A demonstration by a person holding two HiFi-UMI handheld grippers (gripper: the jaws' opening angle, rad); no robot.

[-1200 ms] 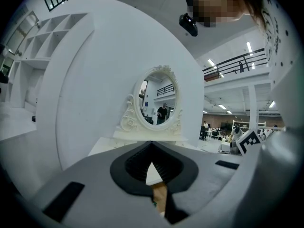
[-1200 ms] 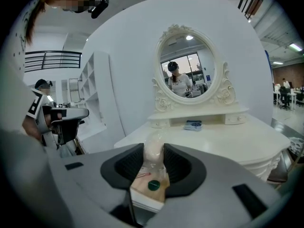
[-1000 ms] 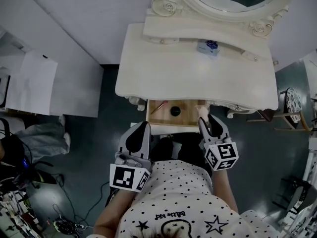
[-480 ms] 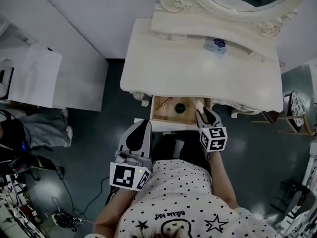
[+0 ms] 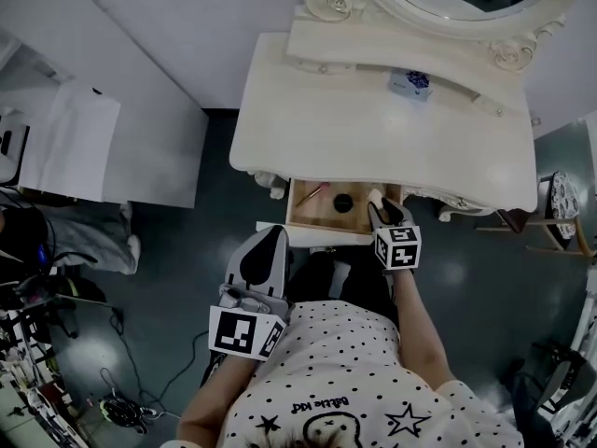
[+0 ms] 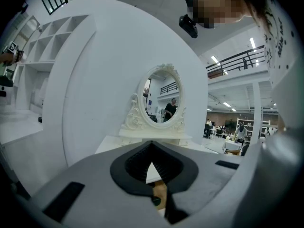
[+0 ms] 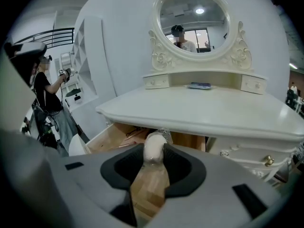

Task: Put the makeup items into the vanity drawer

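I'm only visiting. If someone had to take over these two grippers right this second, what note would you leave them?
Left gripper: shut, empty, held short of the drawer.
Right gripper: shut on a white wrapped item at the open drawer's right end. I cannot tell if it touches the drawer floor.
Done: a black round pot and a thin pink stick lie in the drawer.
Left: release the white wrapped item. A small blue-and-white item sits on the vanity's raised shelf and probably goes in too, if it is makeup.
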